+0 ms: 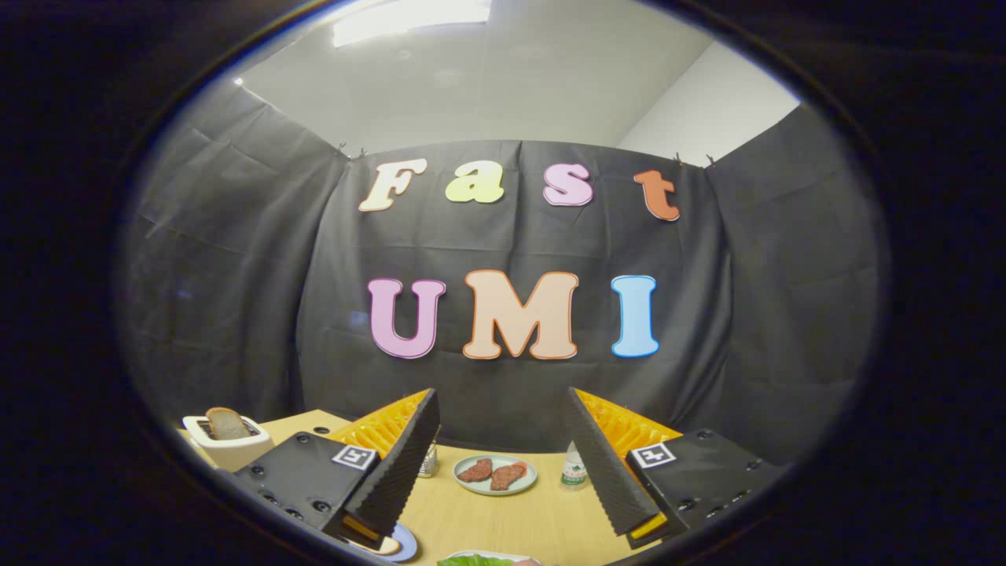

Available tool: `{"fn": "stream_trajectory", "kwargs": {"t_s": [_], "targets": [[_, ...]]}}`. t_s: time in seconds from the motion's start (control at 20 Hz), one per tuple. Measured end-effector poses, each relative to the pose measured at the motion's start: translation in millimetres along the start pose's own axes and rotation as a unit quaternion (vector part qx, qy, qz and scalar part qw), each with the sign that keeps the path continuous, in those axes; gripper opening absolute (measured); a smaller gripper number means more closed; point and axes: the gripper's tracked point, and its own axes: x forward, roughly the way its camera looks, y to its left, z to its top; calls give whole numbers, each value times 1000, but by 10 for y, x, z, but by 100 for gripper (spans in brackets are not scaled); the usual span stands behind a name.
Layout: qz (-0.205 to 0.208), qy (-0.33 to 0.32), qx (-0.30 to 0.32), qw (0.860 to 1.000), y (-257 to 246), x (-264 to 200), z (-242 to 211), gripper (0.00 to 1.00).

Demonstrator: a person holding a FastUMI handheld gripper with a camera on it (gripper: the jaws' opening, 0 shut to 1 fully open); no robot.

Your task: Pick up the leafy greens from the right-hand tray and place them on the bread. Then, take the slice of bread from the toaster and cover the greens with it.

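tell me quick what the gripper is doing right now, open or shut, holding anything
Gripper: open, fingers spread wide with nothing between them, held above the table with the leafy greens just below.

Bright overhead ceiling light [413, 17], dim dark surrounds, strong fisheye bending toward soft, shadowed edges.

Leafy greens [474, 560] mostly cut off

Mount: fisheye camera riding on the gripper [503, 464], looking forward along its two spread, empty fingers.
Height: raised above the pale wooden table [503, 515], pitched nearly level.
Facing: the far black cloth wall [511, 251], with white ceiling above.
Near: table edge just below the fingers.
Far left: white toaster [228, 442].
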Motion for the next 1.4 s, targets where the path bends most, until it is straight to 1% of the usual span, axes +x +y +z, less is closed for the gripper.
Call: {"fn": "stream_trajectory", "kwargs": {"t_s": [0.3,0.5,0.65,0.9,1.1,1.2,1.4], "targets": [[18,23,-5,1000,-62,-28,-152,100],[44,55,-14,997,-123,-10,-340,100],[58,85,-32,994,-196,18,-524,100],[103,128,-67,984,-162,67,-841,100],[146,164,-98,971,-96,105,-1129,100],[173,187,-114,960,-26,69,-1309,100],[214,220,-160,938,53,-1,-1604,99]]}}
